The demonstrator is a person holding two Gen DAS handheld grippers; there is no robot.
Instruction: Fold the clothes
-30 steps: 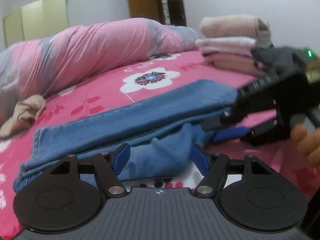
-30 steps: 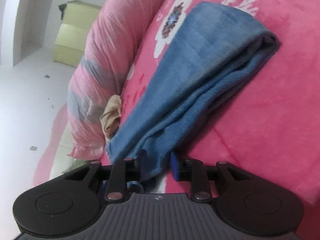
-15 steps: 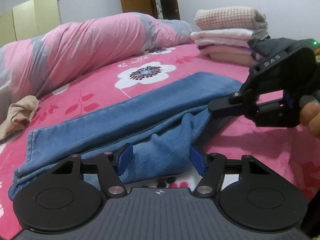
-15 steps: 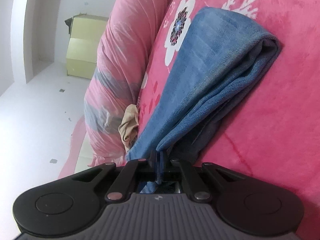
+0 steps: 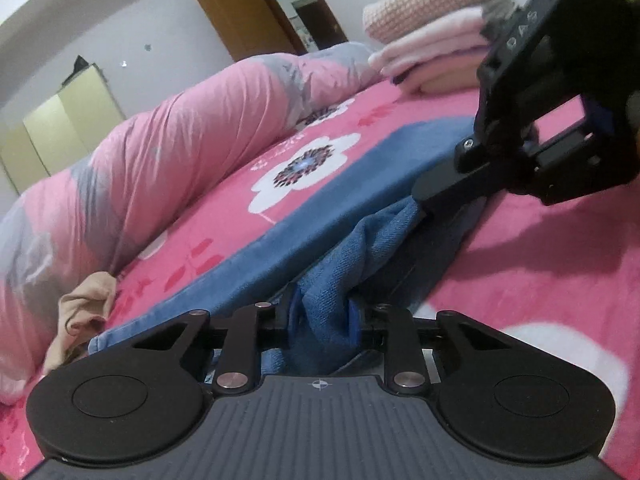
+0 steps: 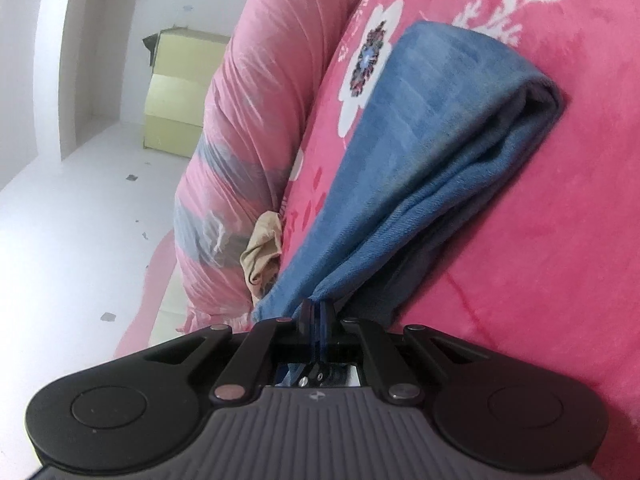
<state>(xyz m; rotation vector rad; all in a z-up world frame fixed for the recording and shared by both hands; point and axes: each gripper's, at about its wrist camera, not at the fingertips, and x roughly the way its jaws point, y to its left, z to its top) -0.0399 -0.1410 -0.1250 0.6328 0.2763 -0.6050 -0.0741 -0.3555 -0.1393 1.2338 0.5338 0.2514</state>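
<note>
The bed [image 5: 540, 280], under a pink flowered cover, fills most of both views. A rolled pink and grey quilt [image 5: 152, 168] runs along its far side, and a stack of folded clothes [image 5: 424, 44] sits at the far end near the wall. The blue jeans [image 6: 420, 152] lie folded lengthwise on the cover, one long strip running away from the near edge toward the white flower print.

The left tool [image 5: 320, 316] points slightly downward at the near end of the jeans. Its jaws have just been closing and now pinch a bunched fold of denim between the blue pads. The right tool [image 5: 424, 196] reaches in from the right of the left wrist view, tilted down, with its jaws together on the denim edge a little farther along the same strip. In its own view the right tool's pads sit tight against each other with a thin layer of cloth clamped between them, and the fabric pulls taut up from the bed into the grip.

To the right of the jeans the cover is bare and open. To the left, a crumpled beige garment [image 5: 80, 312] lies against the quilt just beside the jeans' far corner, and the quilt closes off that side.
</note>
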